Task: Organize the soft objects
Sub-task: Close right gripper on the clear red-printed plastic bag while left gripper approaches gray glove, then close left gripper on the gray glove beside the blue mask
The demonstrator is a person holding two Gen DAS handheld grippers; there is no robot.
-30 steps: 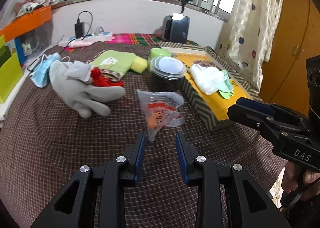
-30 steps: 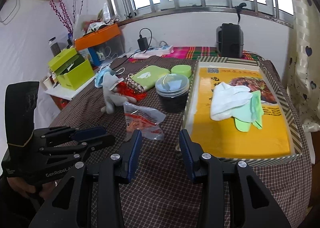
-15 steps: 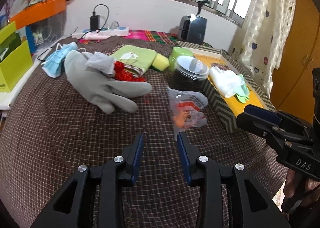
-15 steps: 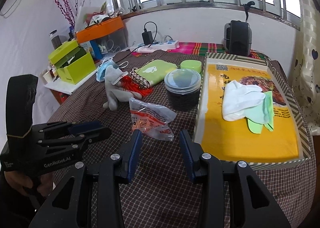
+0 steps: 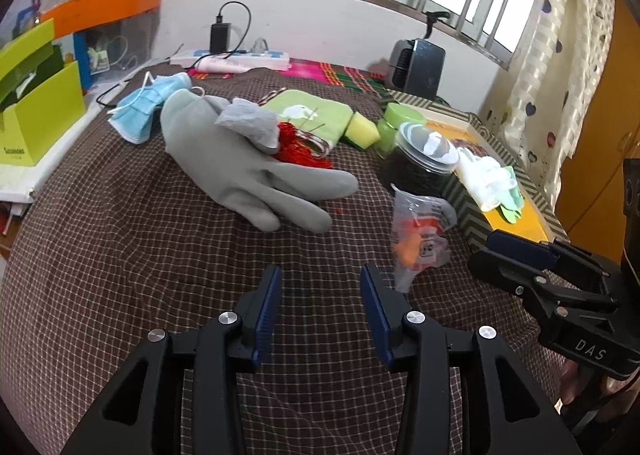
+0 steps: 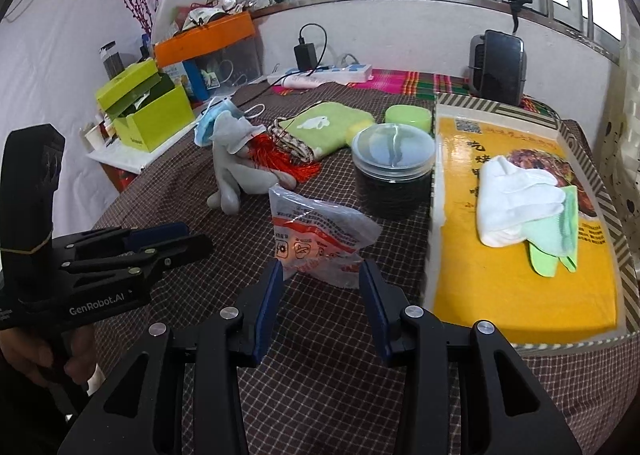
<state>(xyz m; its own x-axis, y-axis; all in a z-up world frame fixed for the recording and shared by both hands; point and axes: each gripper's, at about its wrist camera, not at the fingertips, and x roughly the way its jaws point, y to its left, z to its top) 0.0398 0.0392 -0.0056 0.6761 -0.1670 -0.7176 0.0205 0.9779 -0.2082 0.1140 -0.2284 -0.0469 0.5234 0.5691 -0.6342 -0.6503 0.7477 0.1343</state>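
A grey glove [image 5: 248, 171] lies on the checked cloth ahead of my left gripper [image 5: 320, 291], which is open and empty. The glove also shows in the right wrist view [image 6: 236, 171]. A blue face mask [image 5: 148, 111], a green cloth [image 5: 316, 115], a yellow sponge [image 5: 362, 131] and red tassels [image 5: 296, 145] lie behind it. A white glove [image 6: 516, 199] and a pale green cloth [image 6: 556, 243] lie in the yellow tray [image 6: 500, 295]. My right gripper [image 6: 322, 291] is open and empty, just behind a crumpled plastic bag [image 6: 320, 239].
A dark jar with a clear lid [image 6: 394, 171] stands beside the tray, with a green lid [image 6: 408, 115] behind it. A lime box [image 6: 148, 115], an orange bin [image 6: 208, 39], a power strip [image 6: 328, 73] and a small heater [image 6: 498, 67] line the back and left edges.
My left gripper has swung left, so the grey glove now sits straight ahead. My right gripper has moved forward toward the plastic bag. Both stay open.
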